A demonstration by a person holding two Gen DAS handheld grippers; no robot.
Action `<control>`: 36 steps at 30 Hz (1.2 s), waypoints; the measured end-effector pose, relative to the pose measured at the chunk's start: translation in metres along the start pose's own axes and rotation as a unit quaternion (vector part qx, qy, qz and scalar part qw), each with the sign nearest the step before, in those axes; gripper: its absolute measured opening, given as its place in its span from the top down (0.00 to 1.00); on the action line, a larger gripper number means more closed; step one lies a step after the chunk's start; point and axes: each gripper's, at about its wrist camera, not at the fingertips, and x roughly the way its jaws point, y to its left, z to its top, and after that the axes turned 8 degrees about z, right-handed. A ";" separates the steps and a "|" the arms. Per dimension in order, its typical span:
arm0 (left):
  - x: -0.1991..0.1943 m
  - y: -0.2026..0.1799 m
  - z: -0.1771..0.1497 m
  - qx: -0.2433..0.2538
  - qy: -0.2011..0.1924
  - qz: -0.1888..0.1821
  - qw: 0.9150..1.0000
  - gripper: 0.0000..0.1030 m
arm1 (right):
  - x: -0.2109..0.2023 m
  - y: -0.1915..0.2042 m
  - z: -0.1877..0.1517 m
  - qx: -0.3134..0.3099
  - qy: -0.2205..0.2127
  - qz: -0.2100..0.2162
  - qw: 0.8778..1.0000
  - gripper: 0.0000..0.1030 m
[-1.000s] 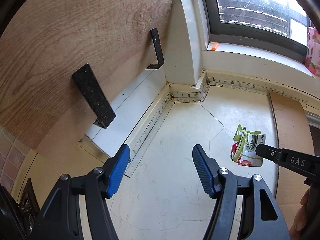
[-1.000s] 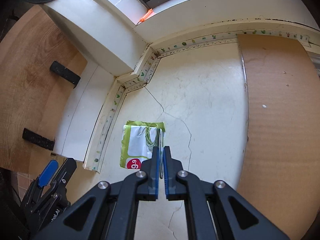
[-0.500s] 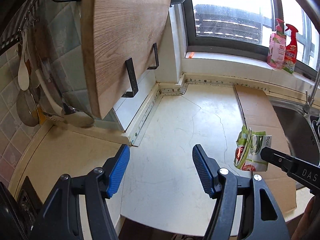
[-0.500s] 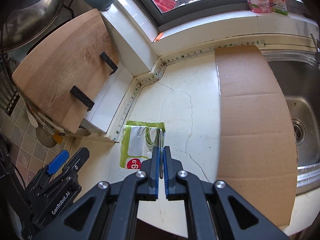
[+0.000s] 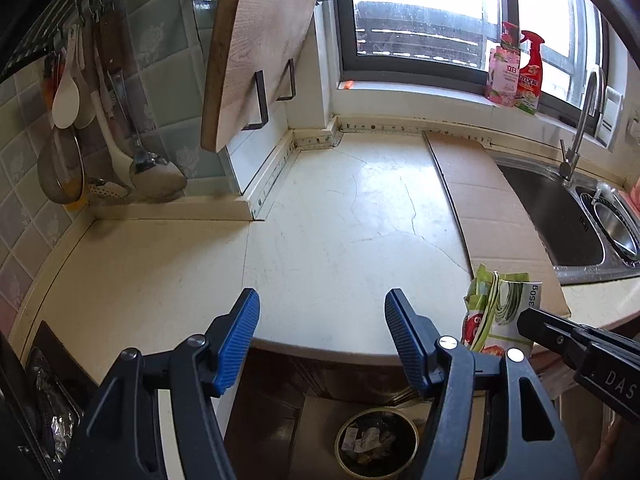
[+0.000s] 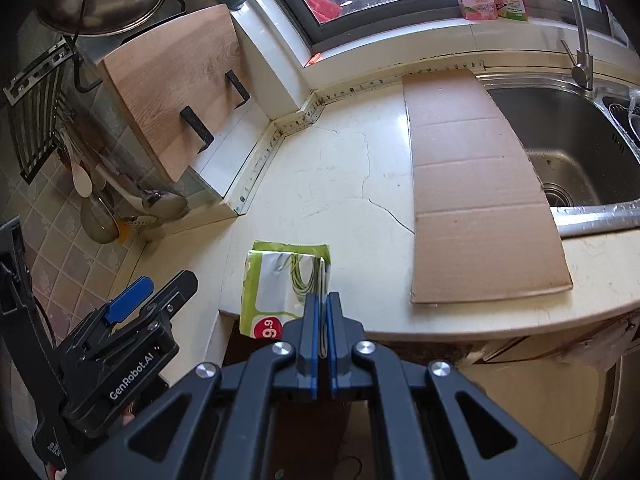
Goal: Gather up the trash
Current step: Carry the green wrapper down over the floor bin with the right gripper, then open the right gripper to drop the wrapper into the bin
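A flattened green and white food wrapper (image 6: pixel 280 284) hangs in the air over the counter's front edge, pinched by its right side in my right gripper (image 6: pixel 322 300), which is shut on it. In the left wrist view the same wrapper (image 5: pixel 500 308) shows at the right, held by the right gripper's black finger (image 5: pixel 560 332). My left gripper (image 5: pixel 320 320) stands open with nothing between its blue pads, over the front edge of the cream counter (image 5: pixel 340 220). Below, on the floor, sits a round bin (image 5: pixel 376 440) with crumpled scraps in it.
A flat cardboard sheet (image 6: pixel 472 184) lies on the counter beside the steel sink (image 6: pixel 568 140) and tap (image 5: pixel 580 120). A wooden board (image 5: pixel 256 48) leans at the back left, with utensils (image 5: pixel 72 92) hanging on the tiled wall. Two bottles (image 5: pixel 516 68) stand on the sill.
Both grippers have pulled back from the back corner to the counter's front edge, the right one carrying the wrapper along. The floor bin has come into view.
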 end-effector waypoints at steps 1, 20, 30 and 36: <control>-0.001 0.000 -0.007 0.003 0.004 -0.004 1.000 0.38 | -0.001 0.000 -0.007 0.000 0.003 -0.003 1.000 0.96; 0.076 -0.025 -0.143 0.023 0.146 -0.054 0.987 0.38 | 0.058 -0.065 -0.132 0.027 0.128 -0.065 0.989 0.96; 0.190 -0.043 -0.257 0.007 0.248 -0.038 0.968 0.38 | 0.161 -0.163 -0.214 0.080 0.193 -0.107 0.972 0.96; 0.251 -0.049 -0.314 0.001 0.281 -0.025 0.959 0.38 | 0.228 -0.210 -0.259 0.094 0.226 -0.121 0.962 0.96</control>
